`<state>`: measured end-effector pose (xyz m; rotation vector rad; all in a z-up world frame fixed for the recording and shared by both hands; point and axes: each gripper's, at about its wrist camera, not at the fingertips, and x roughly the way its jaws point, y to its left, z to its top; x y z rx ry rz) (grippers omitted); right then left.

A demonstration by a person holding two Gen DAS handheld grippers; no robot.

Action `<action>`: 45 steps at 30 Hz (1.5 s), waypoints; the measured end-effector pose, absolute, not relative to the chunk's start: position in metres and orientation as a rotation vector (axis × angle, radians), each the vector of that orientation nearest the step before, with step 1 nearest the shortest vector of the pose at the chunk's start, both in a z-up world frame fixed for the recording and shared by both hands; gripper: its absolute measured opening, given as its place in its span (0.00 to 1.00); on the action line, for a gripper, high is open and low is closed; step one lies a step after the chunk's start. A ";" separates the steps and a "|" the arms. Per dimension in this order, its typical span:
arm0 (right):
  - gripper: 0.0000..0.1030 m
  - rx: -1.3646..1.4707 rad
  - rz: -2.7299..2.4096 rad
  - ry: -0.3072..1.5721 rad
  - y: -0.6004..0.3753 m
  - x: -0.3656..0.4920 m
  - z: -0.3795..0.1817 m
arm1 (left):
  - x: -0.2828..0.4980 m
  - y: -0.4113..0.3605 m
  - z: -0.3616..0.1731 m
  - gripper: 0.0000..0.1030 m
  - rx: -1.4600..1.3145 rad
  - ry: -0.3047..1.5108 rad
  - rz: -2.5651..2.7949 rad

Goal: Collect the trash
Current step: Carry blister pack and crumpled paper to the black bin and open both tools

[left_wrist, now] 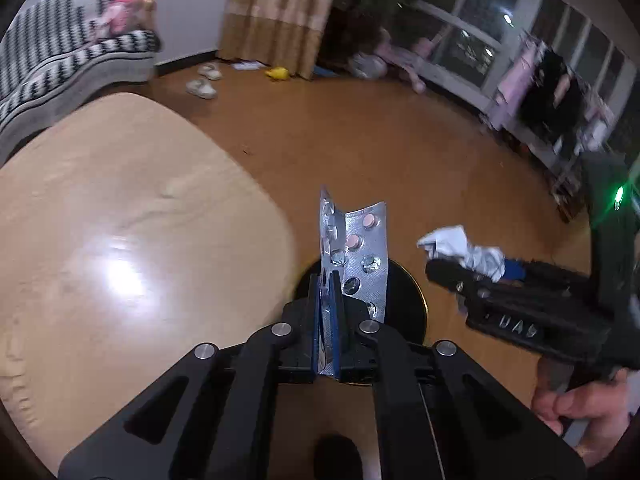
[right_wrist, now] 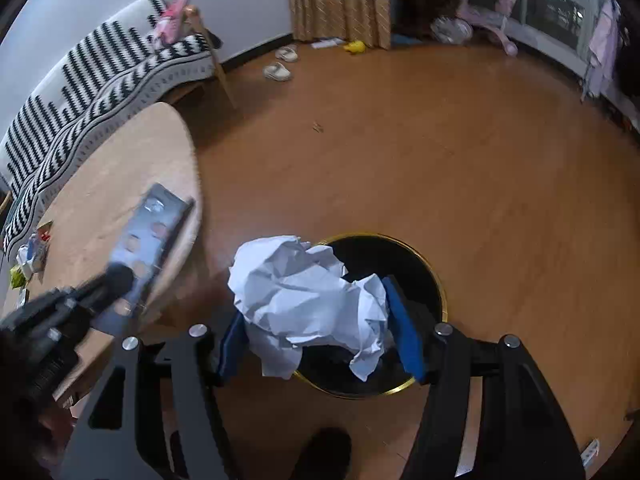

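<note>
My left gripper [left_wrist: 326,280] is shut on a silver blister pack [left_wrist: 360,248] with a few pink pills left in it, and the bent pack sticks up above the fingers. Below it on the floor stands a black trash bin with a gold rim [left_wrist: 404,304]. My right gripper [right_wrist: 320,320] holds a crumpled ball of white paper [right_wrist: 304,292] between its blue pads, hanging over the bin's [right_wrist: 436,280] open mouth. The left wrist view has the right gripper [left_wrist: 472,268] and its paper [left_wrist: 460,246] to the right. In the right wrist view, the left gripper [right_wrist: 116,280] and pack [right_wrist: 152,232] are blurred at left.
A round beige table [left_wrist: 120,220] fills the left side, with small items [right_wrist: 30,256] at its far edge. Behind it is a zigzag-patterned sofa [right_wrist: 100,76]. Slippers [right_wrist: 278,70] and a yellow toy [right_wrist: 354,46] lie on the wooden floor by the curtain. A hand [left_wrist: 580,412] grips the right tool.
</note>
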<state>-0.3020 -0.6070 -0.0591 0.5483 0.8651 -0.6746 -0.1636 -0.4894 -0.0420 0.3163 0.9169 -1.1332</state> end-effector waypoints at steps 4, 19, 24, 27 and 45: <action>0.60 0.605 -0.685 0.884 -0.631 -0.325 -0.074 | -0.180 -0.516 -0.067 0.03 0.383 0.947 -1.156; 0.60 0.650 -0.697 0.907 -0.659 -0.341 -0.084 | -0.188 -0.550 -0.102 0.05 0.474 0.981 -1.216; 0.60 0.655 -0.698 0.910 -0.656 -0.343 -0.086 | -0.186 -0.555 -0.103 0.46 0.479 0.990 -1.217; 0.61 0.657 -0.696 0.920 -0.660 -0.341 -0.087 | -0.187 -0.552 -0.097 0.57 0.467 0.959 -1.211; 0.81 0.648 -0.692 0.933 -0.656 -0.324 -0.084 | -0.183 -0.527 -0.073 0.80 0.439 0.918 -1.212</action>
